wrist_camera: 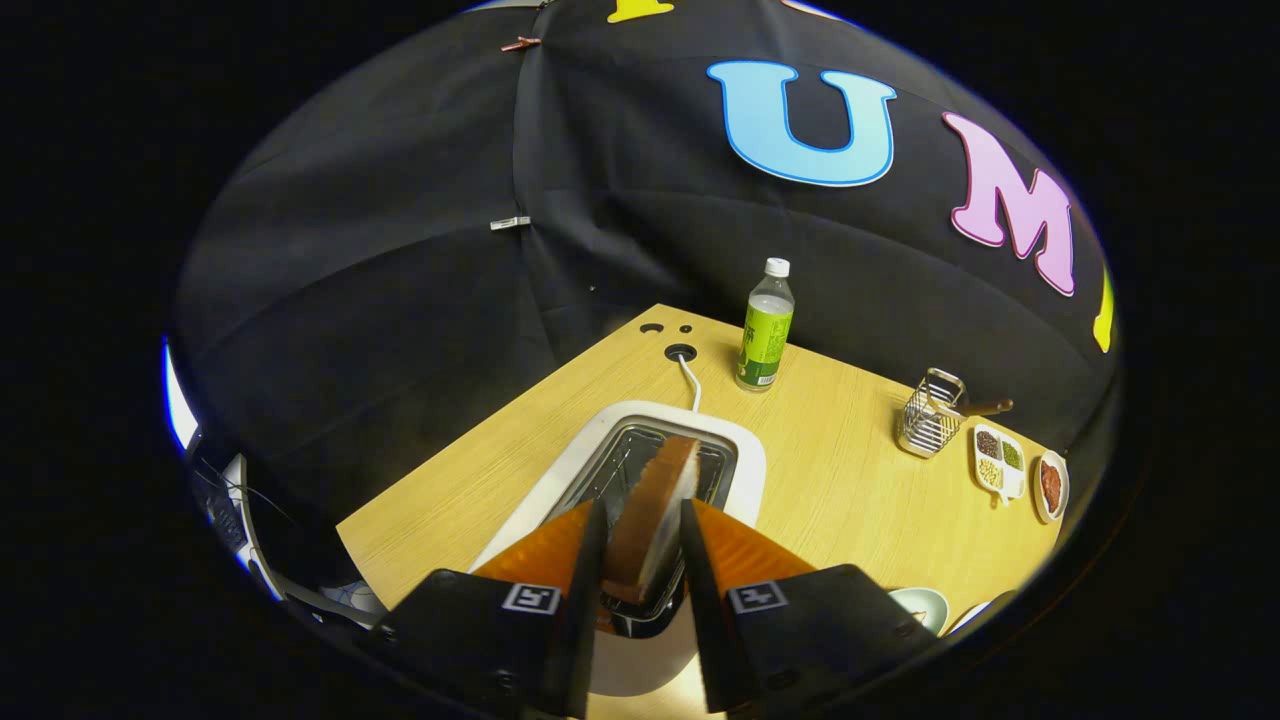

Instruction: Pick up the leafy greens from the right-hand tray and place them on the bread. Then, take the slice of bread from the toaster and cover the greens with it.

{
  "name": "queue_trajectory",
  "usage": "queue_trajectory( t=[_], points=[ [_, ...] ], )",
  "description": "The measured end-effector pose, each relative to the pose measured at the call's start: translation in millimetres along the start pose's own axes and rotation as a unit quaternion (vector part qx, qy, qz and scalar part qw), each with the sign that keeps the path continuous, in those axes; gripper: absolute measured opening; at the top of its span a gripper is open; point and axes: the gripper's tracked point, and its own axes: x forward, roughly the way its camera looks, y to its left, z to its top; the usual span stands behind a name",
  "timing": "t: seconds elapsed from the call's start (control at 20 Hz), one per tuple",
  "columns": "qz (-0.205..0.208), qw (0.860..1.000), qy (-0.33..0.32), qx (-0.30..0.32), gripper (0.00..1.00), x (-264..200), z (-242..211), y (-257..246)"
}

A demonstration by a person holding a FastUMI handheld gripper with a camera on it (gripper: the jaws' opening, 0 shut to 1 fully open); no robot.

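**Bright table, dim wall, strong fisheye bend**

Your table (830,480) reads bright and evenly lit, with only faint, soft shadows. The cloth wall behind stays dim. There's a mild sheen on the toaster (540,490) rim. The centre is sharp: the gripper (643,505) fingers pinching the bread slice (665,480) look crisp. Table edges bow hard outward, and the small dishes (1000,460) there look squeezed and soft.

Wooden table (850,480): toaster (560,480), bottle (766,325), wire rack (930,412), dishes (1000,462).
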Motion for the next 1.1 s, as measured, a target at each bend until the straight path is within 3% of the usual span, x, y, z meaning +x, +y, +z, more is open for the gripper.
queue_trajectory(
  t=[0.2,0.25,0.45,1.1],
  points=[
    [-0.014,0.999,0.014,0.05,0.2,-1.4,-0.5,-1.2],
    [-0.011,0.999,0.014,0.05,0.18,-0.4,0.2,0.6],
    [0.007,1.0,0.012,0.023,0.14,-9.2,2.6,-2.1],
    [0.034,0.995,-0.055,0.074,0.14,-75.1,62.2,-21.7]
  ],
)
